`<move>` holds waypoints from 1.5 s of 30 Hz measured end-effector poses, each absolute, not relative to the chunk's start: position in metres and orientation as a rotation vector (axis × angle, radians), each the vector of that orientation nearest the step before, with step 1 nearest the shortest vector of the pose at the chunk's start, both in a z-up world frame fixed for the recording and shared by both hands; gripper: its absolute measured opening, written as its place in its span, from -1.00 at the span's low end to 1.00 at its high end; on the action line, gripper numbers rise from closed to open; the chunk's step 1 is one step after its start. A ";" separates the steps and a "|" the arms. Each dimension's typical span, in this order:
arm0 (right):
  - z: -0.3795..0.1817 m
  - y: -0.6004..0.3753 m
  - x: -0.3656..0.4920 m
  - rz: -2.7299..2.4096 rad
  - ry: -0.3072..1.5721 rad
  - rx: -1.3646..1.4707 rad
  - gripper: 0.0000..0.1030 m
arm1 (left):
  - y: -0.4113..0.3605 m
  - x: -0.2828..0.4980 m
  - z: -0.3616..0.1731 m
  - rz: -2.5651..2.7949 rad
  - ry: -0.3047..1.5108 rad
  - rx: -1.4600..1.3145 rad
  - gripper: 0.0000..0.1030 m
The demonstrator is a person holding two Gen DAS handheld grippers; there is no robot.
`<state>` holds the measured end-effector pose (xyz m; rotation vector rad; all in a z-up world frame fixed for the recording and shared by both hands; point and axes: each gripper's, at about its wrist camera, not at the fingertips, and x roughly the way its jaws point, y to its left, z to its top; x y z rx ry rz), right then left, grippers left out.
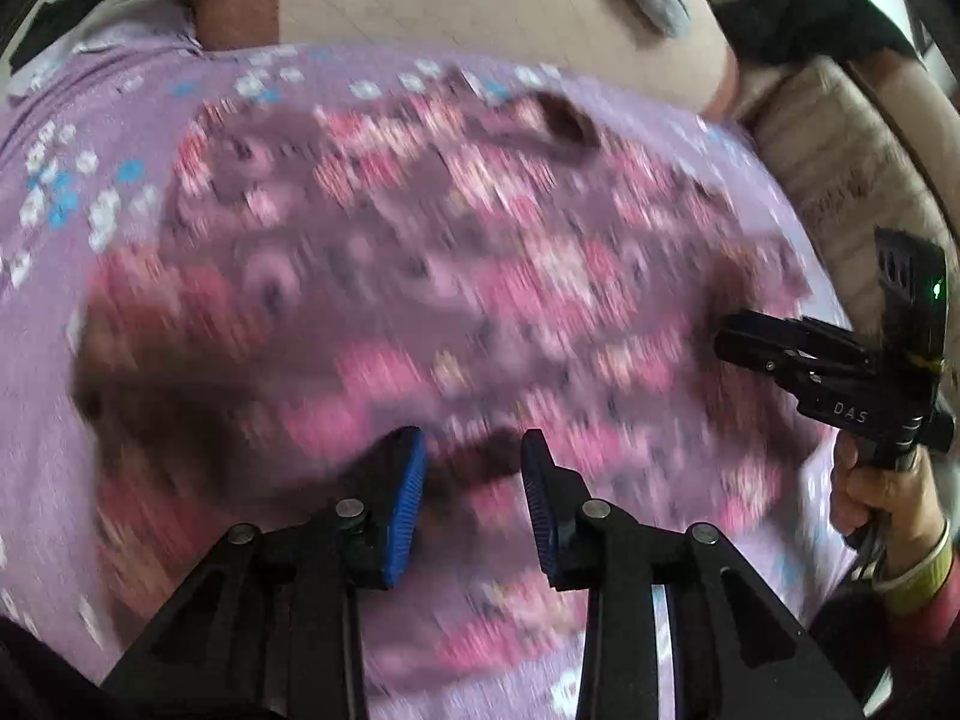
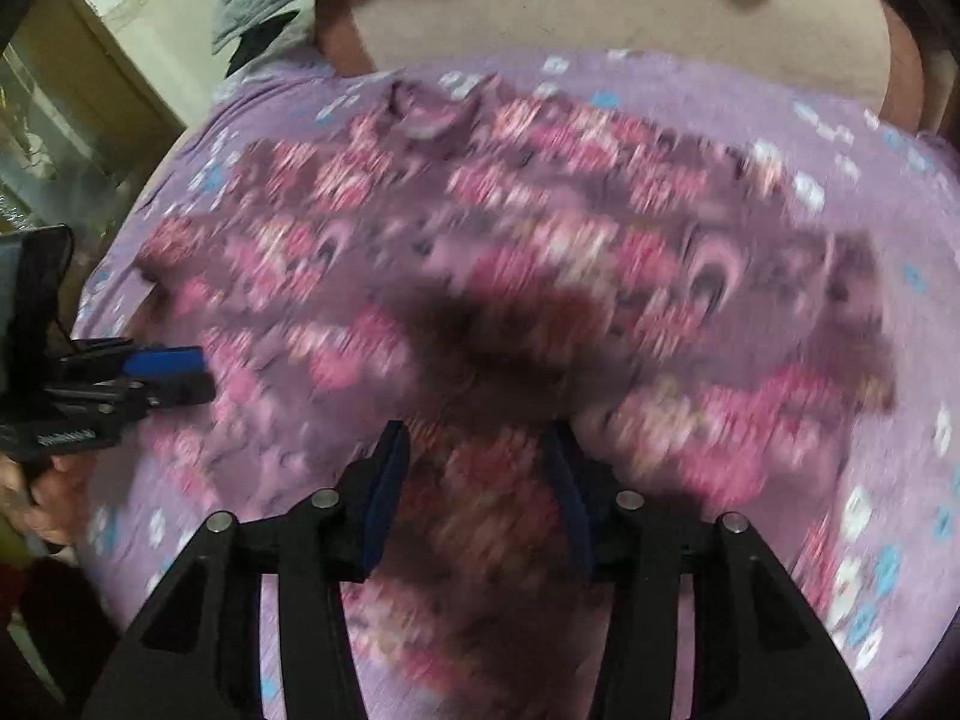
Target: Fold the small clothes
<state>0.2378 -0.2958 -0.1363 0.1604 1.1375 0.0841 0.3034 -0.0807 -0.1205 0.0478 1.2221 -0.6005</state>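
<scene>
Lilac flowered sheet [image 1: 72,192] is covered by a blurred pink patterned garment [image 1: 420,276], over which left gripper [image 1: 474,480] and right gripper [image 2: 474,480] are held part open, nothing gripped.

The small garment [image 1: 420,276] is dark purple with pink, red and white flowers, though blurry. Under it, the sheet [image 1: 108,138] is light purple with little white and blue flowers. The left gripper [image 1: 474,498] is black, and its fingers [image 1: 405,504] have bright blue pads.
</scene>
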 end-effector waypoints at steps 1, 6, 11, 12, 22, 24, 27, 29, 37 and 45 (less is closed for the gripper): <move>-0.133 -0.302 0.246 0.054 1.115 0.150 -0.09 | -0.079 0.318 -0.119 -0.566 1.208 0.045 -0.35; -0.118 -0.343 0.290 -0.075 0.980 0.220 -0.09 | -0.062 0.380 -0.113 -0.455 1.174 -0.077 -0.32; -0.095 -0.381 0.311 -0.215 0.856 0.326 -0.05 | -0.034 0.429 -0.095 -0.335 1.103 -0.217 -0.22; -0.094 -0.387 0.313 -0.232 0.850 0.346 -0.05 | -0.029 0.432 -0.091 -0.317 1.087 -0.234 -0.20; -0.069 -0.371 0.266 -0.189 0.824 0.353 -0.05 | 0.006 0.388 -0.051 -0.280 1.013 -0.255 -0.06; -0.066 -0.365 0.250 -0.173 0.829 0.367 -0.05 | 0.004 0.365 -0.049 -0.290 1.023 -0.255 -0.02; -0.067 -0.356 0.229 -0.151 0.844 0.397 -0.05 | 0.002 0.327 -0.052 -0.321 1.043 -0.299 0.05; -0.071 -0.346 0.217 -0.128 0.872 0.403 -0.05 | -0.002 0.298 -0.058 -0.340 1.063 -0.329 0.05; -0.071 -0.319 0.172 -0.062 0.914 0.409 0.08 | 0.011 0.196 -0.107 -0.276 1.141 -0.501 0.08; -0.066 -0.306 0.141 -0.033 0.880 0.445 0.17 | 0.018 0.176 -0.137 -0.197 1.105 -0.618 0.14</move>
